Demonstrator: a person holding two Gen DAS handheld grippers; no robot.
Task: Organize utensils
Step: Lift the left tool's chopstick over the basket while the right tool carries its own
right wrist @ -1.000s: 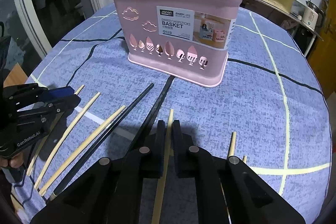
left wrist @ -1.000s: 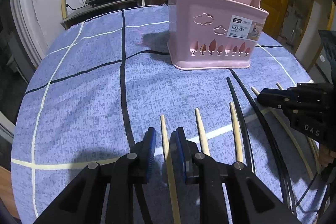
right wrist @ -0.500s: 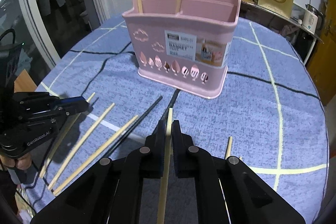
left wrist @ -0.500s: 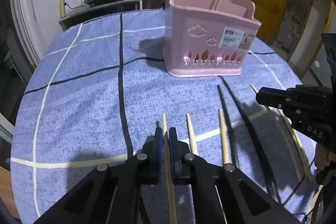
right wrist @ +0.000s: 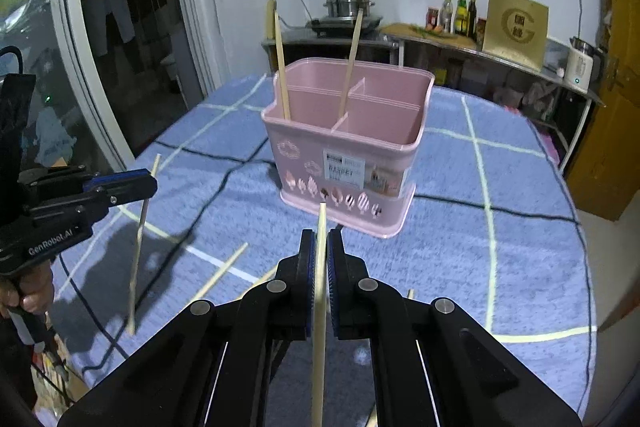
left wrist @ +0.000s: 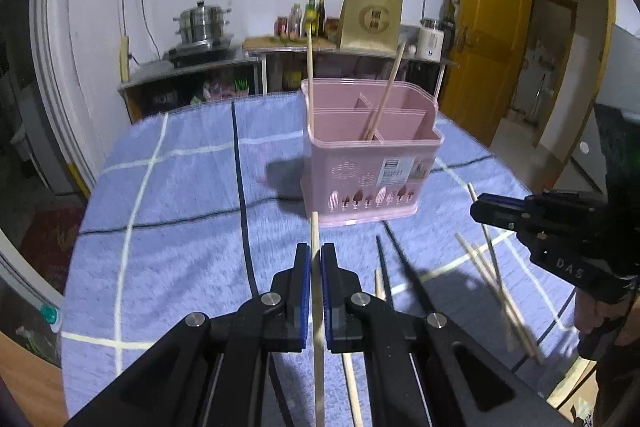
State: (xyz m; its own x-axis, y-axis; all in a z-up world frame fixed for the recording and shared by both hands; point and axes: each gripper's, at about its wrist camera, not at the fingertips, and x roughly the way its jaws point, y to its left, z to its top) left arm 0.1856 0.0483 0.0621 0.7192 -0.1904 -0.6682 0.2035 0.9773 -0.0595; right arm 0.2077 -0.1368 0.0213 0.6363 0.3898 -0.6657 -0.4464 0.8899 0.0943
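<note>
In the left wrist view, the left gripper [left wrist: 315, 259] is pressed together on a wooden chopstick [left wrist: 316, 239], which runs between the blue pads and sticks out toward 12 o'clock. It is lifted above the blue checked tablecloth [left wrist: 180, 195]. The pink utensil basket [left wrist: 372, 163] stands at 12 o'clock, a little to the right, with two wooden chopsticks upright in its compartments. At 3 o'clock the right gripper [left wrist: 486, 213] appears, pinching a second wooden chopstick [left wrist: 480, 217]. Black chopsticks [left wrist: 404, 267] and more wooden ones lie on the cloth at about 4 o'clock.

In the right wrist view, the right gripper [right wrist: 320, 255] pinches its wooden chopstick [right wrist: 320, 267], whose tip points to 12 o'clock, toward the pink basket [right wrist: 348, 147]. At 9 o'clock the left gripper [right wrist: 148, 183] holds the other chopstick [right wrist: 138, 247] almost upright, above the cloth [right wrist: 500, 247]. A loose wooden chopstick [right wrist: 222, 269] lies at about 8 o'clock.
</note>
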